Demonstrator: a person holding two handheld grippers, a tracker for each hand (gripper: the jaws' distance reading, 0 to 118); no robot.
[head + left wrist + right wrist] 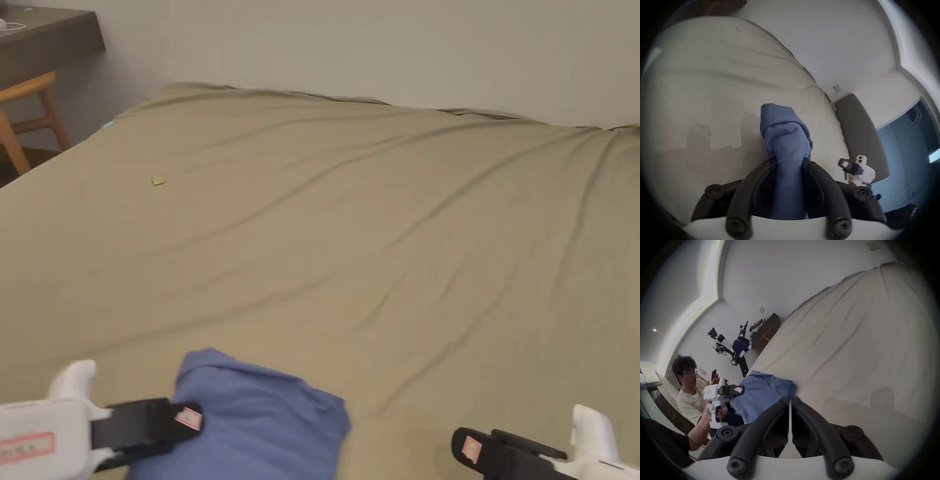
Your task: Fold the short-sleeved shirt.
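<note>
A blue short-sleeved shirt [256, 419] lies bunched at the near edge of the bed, left of centre. My left gripper [187, 428] is shut on the shirt's left side; in the left gripper view the blue cloth [786, 146] runs up between both jaws. My right gripper [465, 447] sits low at the right, apart from the shirt, with its jaws together and nothing between them. In the right gripper view the shirt [763, 395] lies just beyond the closed jaws, and the left gripper [739, 391] grips its far side.
An olive sheet [375, 237] covers the wide bed, with a small scrap [157, 181] on it at the left. A wooden chair [28, 119] and dark desk [44, 37] stand at the far left. A seated person [688, 395] is beside the bed.
</note>
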